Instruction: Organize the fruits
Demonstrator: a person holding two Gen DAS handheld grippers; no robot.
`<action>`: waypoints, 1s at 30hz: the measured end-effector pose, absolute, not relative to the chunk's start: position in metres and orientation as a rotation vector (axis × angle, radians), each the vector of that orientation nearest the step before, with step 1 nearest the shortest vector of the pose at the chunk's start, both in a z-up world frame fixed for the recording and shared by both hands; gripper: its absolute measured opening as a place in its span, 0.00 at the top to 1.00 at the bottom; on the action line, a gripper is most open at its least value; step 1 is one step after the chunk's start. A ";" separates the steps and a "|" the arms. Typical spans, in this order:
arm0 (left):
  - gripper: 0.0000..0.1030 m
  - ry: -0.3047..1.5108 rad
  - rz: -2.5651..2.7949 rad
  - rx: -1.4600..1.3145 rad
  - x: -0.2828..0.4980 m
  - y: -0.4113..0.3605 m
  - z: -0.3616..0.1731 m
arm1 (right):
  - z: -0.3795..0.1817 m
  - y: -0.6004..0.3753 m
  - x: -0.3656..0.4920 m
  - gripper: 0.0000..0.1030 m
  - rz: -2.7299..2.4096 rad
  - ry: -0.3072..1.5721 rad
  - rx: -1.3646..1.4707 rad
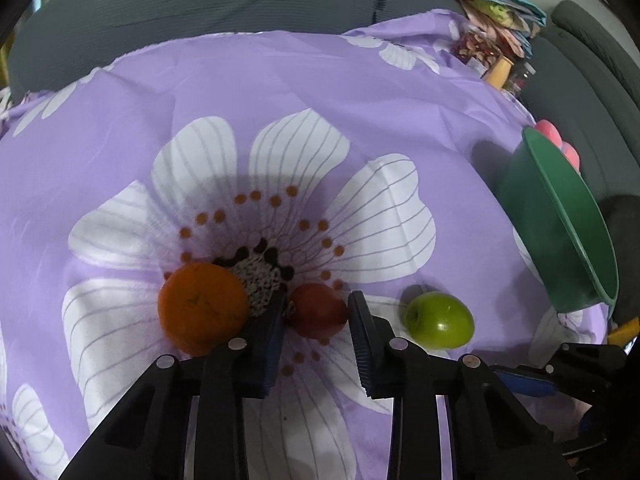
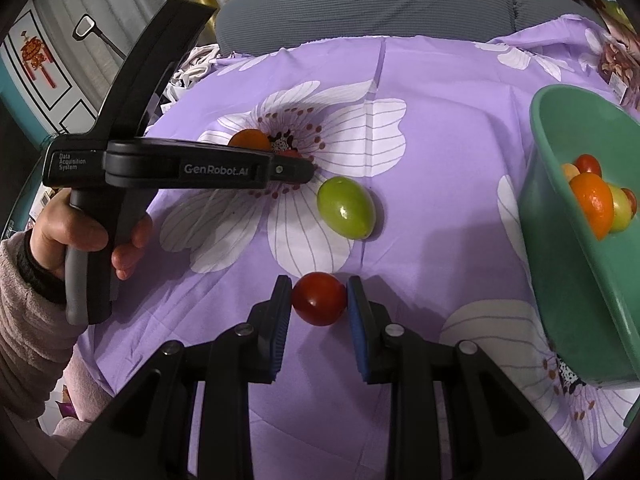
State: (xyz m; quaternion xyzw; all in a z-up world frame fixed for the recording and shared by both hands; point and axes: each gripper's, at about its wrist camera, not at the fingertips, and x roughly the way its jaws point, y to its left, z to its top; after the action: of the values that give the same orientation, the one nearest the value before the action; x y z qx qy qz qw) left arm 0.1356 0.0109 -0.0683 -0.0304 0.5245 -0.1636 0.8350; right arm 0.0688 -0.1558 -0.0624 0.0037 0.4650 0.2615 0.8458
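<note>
In the left wrist view my left gripper (image 1: 318,300) is shut on a small dark red fruit (image 1: 318,314) that rests on the purple flowered cloth (image 1: 280,92). An orange (image 1: 202,308) lies against the outside of its left finger. A green apple (image 1: 440,320) lies just to the right. In the right wrist view my right gripper (image 2: 319,284) is shut on a shiny red fruit (image 2: 319,300) held above the cloth. The green apple (image 2: 346,208) lies beyond it, and the orange (image 2: 249,140) shows behind the left gripper's black body (image 2: 180,168).
A green plastic bowl (image 2: 560,240) stands tilted at the right with several fruits (image 2: 596,204) inside; it also appears at the right edge of the left wrist view as the bowl (image 1: 560,220). A hand (image 2: 80,236) in a pink sleeve holds the left gripper. A grey sofa (image 1: 200,8) runs behind the table.
</note>
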 end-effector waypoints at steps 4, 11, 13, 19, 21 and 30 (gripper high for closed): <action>0.69 1.100 -0.337 -0.048 0.124 0.011 -0.063 | -0.060 -0.155 0.067 0.72 0.556 0.975 0.001; 0.71 1.074 -0.351 -0.025 0.099 0.006 -0.045 | -0.049 -0.156 0.061 0.72 0.553 0.947 -0.001; 0.71 1.061 -0.363 -0.014 0.089 0.003 -0.039 | -0.045 -0.157 0.059 0.72 0.550 0.937 -0.003; 0.71 1.042 -0.377 0.016 0.066 -0.006 -0.027 | -0.034 -0.163 0.049 0.72 0.540 0.903 0.003; 0.71 1.039 -0.376 0.027 0.059 -0.009 -0.024 | -0.030 -0.166 0.046 0.72 0.534 0.891 0.005; 0.71 1.030 -0.399 0.047 0.037 -0.024 -0.015 | -0.015 -0.178 0.032 0.72 0.515 0.844 0.017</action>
State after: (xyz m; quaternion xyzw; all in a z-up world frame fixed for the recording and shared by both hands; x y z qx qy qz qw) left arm 0.0366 -0.0240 -0.0147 0.0224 0.4893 -0.1893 0.8510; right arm 0.0315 -0.1783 -0.0151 0.0079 0.4049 0.2473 0.8802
